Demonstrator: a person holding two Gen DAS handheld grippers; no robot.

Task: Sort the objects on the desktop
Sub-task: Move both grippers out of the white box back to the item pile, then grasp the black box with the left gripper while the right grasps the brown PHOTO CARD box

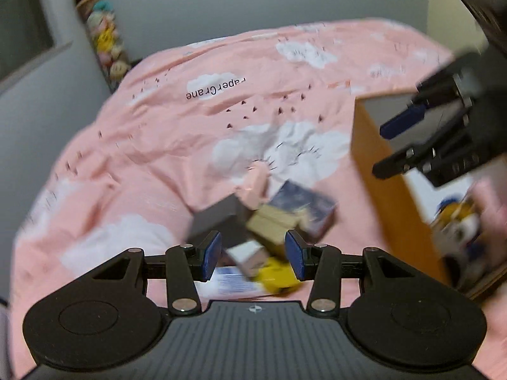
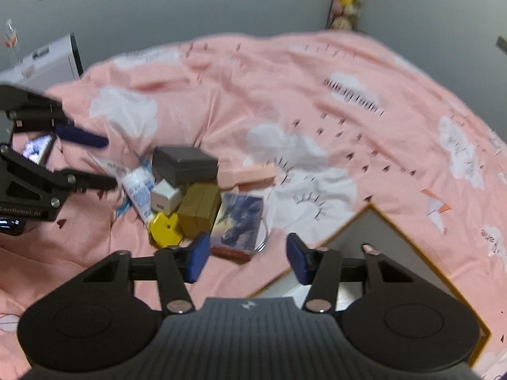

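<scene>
- On the pink cloud-print bedspread [image 2: 221,95], the objects to be sorted are lying in one tight pile just beside the near-left corner of the wooden-rimmed storage box [image 2: 412,240].
- Within the pile, the dark grey box [image 2: 183,163] is sitting at the far side; the white charger cube [image 2: 164,198], the brown carton [image 2: 199,209] and the yellow round item [image 2: 166,229] are crowding below it, touching one another.
- The picture-printed card box [image 2: 237,224] is lying at the edge of the pile nearest the storage box; the pink bar [image 2: 250,174] is lying behind it.
- The white-and-blue tube [image 2: 137,186] is lying at the far side of the pile from the storage box.
- The left gripper [image 1: 252,253] is hovering released over the pile, with nothing pressed between its blue pads [image 1: 212,253].
- The right gripper [image 2: 247,258] is also standing released and empty, between the pile and the storage box.
- Judged step: selecting one object for pickup. The card box is offering the freest approach, since its box-side edge is standing clear of its neighbours.
- Recommended: be aligning the pads across the narrow sides, be descending slowly, and be avoiding the stacked cartons, which could topple.
- Readable writing: "PaperCrane" is printed on the bedspread, seen upside down in the left wrist view; the left gripper body is bearing "GenRobot.AI", partly blurred.
- Lettering on the tube is too blurred to read.
</scene>
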